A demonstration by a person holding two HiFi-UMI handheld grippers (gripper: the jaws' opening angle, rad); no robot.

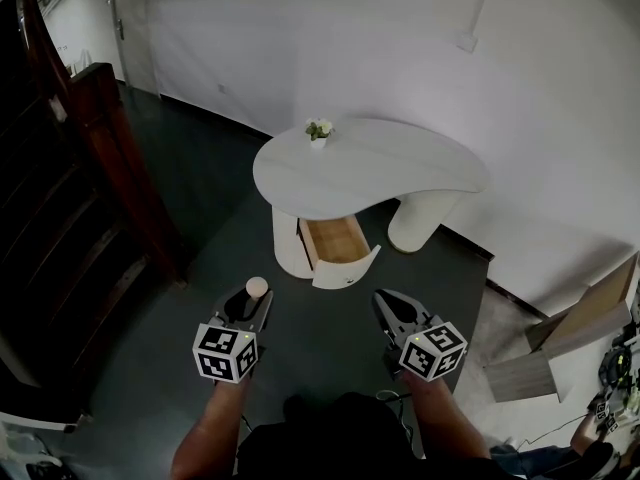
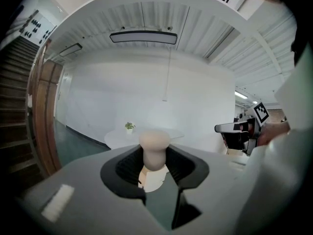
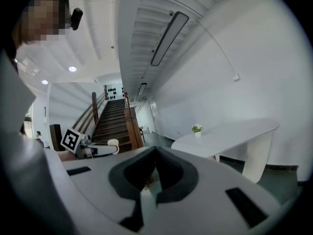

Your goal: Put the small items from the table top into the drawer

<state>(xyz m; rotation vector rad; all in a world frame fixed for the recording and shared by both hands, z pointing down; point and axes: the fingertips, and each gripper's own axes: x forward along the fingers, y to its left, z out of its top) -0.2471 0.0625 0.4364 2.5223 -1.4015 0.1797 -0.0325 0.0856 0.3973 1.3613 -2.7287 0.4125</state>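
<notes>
A beige mushroom-shaped item (image 1: 257, 286) stands up between the jaws of my left gripper (image 1: 252, 302), which is shut on its stem. The left gripper view shows the same item (image 2: 154, 146) upright in the dark pads. My right gripper (image 1: 384, 302) hangs at the same height with its jaws together and nothing in them; in its own view the right gripper (image 3: 155, 174) shows only bare pads. Ahead stands a white curved table (image 1: 400, 173), and below its top an open wooden drawer (image 1: 335, 240). Both grippers hang over the floor, short of the drawer.
A small potted plant (image 1: 318, 130) sits on the table's far left edge. A dark wooden staircase (image 1: 70, 198) rises on the left. White walls (image 1: 400, 38) stand behind the table. Boards and cables (image 1: 590, 358) lie at the right.
</notes>
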